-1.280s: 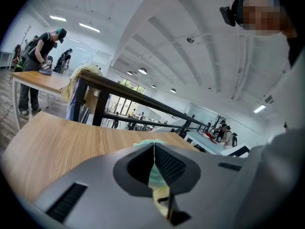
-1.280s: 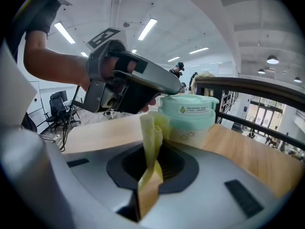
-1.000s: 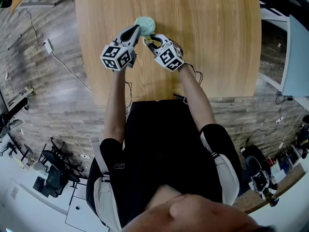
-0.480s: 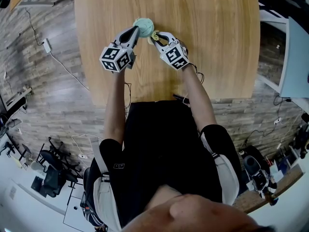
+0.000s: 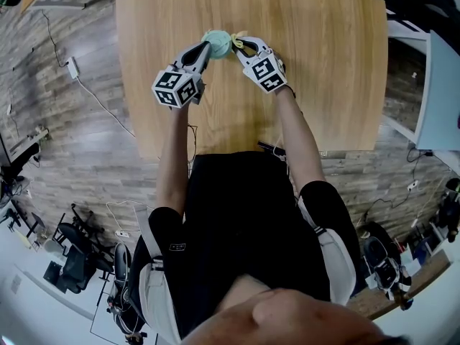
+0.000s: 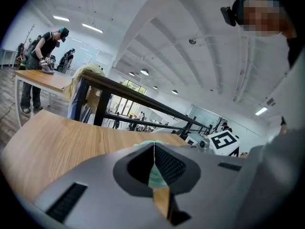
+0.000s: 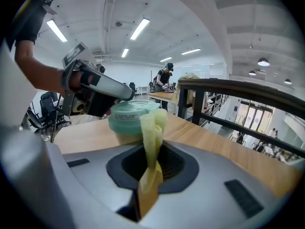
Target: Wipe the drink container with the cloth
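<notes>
I have the wooden table (image 5: 323,63) below me, and the mint-lidded drink container (image 7: 128,114) stands upright on it, toward the far side. My left gripper (image 6: 153,146) — jaws pressed together at the tips — lies against the container's lid. My right gripper (image 7: 152,151) pinches the pale yellow-green cloth (image 7: 153,128). Its folded end sticks up just beside the container — whether it touches, I cannot tell.

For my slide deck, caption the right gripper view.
Right hand-held gripper pinches a yellow cloth next to the green-lidded cup.
</notes>
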{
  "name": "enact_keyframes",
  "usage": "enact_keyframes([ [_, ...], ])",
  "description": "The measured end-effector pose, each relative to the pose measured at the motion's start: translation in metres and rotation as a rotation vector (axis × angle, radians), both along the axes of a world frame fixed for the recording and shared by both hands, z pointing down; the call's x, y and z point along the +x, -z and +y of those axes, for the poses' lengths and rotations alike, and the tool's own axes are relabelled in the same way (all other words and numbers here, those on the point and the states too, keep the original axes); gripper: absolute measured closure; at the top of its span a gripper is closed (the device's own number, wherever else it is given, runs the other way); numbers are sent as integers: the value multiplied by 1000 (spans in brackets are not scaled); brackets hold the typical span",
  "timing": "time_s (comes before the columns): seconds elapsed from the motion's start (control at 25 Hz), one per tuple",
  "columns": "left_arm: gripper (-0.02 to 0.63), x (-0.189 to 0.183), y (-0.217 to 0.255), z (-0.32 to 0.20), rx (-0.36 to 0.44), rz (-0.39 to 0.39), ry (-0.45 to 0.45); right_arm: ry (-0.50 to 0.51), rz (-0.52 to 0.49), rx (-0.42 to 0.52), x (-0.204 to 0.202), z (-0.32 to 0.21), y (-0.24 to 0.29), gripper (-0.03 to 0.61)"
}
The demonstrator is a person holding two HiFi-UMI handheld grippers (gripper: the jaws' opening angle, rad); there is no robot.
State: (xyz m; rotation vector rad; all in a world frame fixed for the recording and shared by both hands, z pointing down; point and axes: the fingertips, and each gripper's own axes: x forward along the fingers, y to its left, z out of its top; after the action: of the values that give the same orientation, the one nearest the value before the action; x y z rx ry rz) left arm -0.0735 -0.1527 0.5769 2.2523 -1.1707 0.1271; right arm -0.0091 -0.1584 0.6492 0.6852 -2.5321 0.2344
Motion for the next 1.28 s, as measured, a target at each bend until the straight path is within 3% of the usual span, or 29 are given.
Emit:
enact_keyframes([
  [0.6,588,-5,-2,-3,-11,-35,32,44,60,12,-5,29,7,528],
  [0.96,588,-5,5,16,-2,6,50,43,50,-6,-6,51,12,528],
  [1.28,588,-2,27,35,23,46,58,-80,-102,-81,-1,56,32,528],
])
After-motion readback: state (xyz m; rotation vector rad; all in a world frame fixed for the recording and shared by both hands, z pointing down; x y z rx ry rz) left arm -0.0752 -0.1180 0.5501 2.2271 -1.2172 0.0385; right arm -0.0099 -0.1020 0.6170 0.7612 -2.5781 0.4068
